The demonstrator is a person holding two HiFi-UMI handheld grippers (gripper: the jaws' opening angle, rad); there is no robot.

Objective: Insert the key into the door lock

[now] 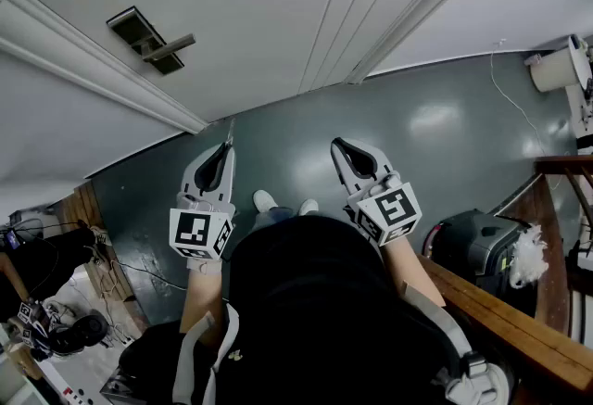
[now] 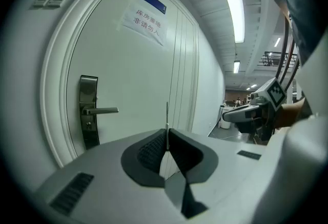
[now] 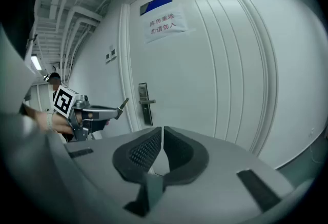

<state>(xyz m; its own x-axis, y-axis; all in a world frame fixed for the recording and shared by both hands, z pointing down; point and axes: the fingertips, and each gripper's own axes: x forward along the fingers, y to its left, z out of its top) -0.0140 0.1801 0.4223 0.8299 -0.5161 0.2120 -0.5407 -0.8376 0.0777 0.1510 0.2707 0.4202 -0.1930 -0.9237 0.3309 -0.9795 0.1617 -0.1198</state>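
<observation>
Our left gripper (image 2: 167, 131) pinched the thin metal key (image 2: 167, 115) in ribbed jaws; our right gripper (image 3: 162, 130) sat closed, empty.

A grey-green floor (image 1: 445, 144) filled the middle of the head view, a white cable (image 1: 508, 102) trailing across its upper right. At lower right, a dark container (image 1: 473, 250) (white fluff (image 1: 530, 257) beside it) sat by a wooden rail (image 1: 491, 306). Upper centre of the left gripper view showed a paper notice (image 2: 145, 24).

Grey claws (image 1: 227, 147), black ribbed pads (image 2: 148, 152), square-marker cubes (image 1: 199, 232)
</observation>
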